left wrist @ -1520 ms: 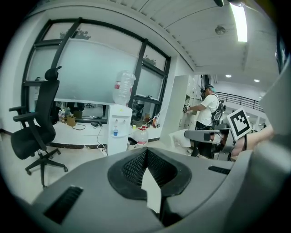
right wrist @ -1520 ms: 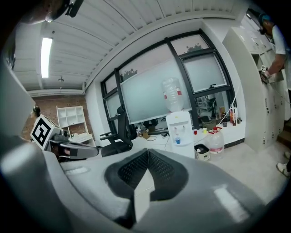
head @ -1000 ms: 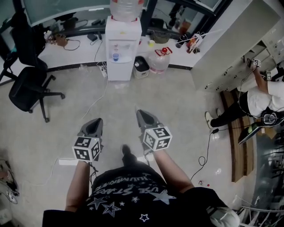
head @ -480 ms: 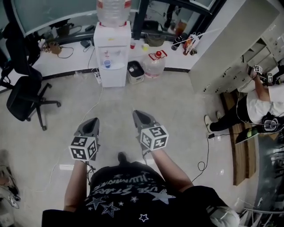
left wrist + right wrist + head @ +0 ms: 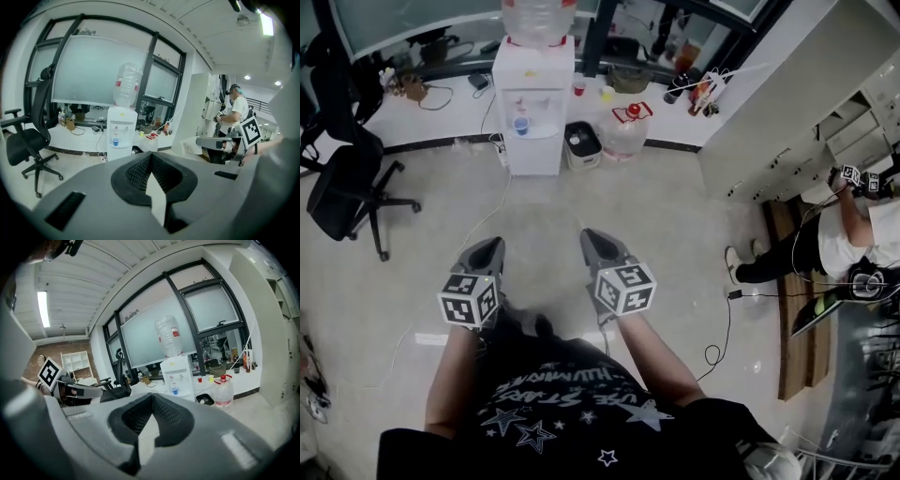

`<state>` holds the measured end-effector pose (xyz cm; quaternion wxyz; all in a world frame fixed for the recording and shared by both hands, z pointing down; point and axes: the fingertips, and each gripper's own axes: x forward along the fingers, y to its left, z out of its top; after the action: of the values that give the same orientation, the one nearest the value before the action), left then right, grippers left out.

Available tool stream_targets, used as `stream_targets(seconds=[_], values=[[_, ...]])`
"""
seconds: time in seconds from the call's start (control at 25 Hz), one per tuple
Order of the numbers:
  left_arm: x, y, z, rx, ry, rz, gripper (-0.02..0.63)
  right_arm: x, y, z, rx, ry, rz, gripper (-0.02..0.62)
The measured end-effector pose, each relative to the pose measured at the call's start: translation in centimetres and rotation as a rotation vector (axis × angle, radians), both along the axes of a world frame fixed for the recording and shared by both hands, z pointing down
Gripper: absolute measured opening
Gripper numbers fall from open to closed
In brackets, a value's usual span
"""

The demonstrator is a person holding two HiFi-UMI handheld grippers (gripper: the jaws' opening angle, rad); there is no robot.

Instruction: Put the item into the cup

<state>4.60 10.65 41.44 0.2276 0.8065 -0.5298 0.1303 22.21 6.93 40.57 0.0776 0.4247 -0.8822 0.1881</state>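
Observation:
Both grippers are held side by side at waist height over the floor. My left gripper (image 5: 487,246) (image 5: 150,161) is shut, its jaws meeting with nothing between them. Beside it, my right gripper (image 5: 592,236) (image 5: 151,401) is shut too, and holds nothing. Well ahead of both, a small blue cup (image 5: 520,124) (image 5: 115,141) (image 5: 175,391) sits in the tap bay of a white water dispenser (image 5: 532,94) (image 5: 122,131) (image 5: 176,373). A red cup (image 5: 579,88) (image 5: 199,379) and a yellow cup (image 5: 607,93) (image 5: 211,378) stand on the low ledge behind it.
A full water jug (image 5: 625,131) (image 5: 223,392) and a small dark appliance (image 5: 581,145) stand right of the dispenser. A black office chair (image 5: 342,192) (image 5: 28,140) is at the left. Another person (image 5: 853,234) works by white cabinets (image 5: 787,103) on the right. Cables trail across the floor.
The dispenser and ledge have drifted slightly in the head view as the person walks toward them. Both grippers stay shut and level in front of the body.

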Motion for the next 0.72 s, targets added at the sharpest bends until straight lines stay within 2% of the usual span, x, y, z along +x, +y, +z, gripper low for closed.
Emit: stream_targets(seconds=[0.32,0.72], values=[[1.5,-1.9,0.0,0.014,0.002,0.042,0.006,1.3,-0.5,0.7,-0.015,0.013,0.033,0.002],[0.1,-4.8,2.1,-0.027,0.032,0.050,0.006,-0.4,-3.8,2.0,-0.043,0.027,0.046,0.002]])
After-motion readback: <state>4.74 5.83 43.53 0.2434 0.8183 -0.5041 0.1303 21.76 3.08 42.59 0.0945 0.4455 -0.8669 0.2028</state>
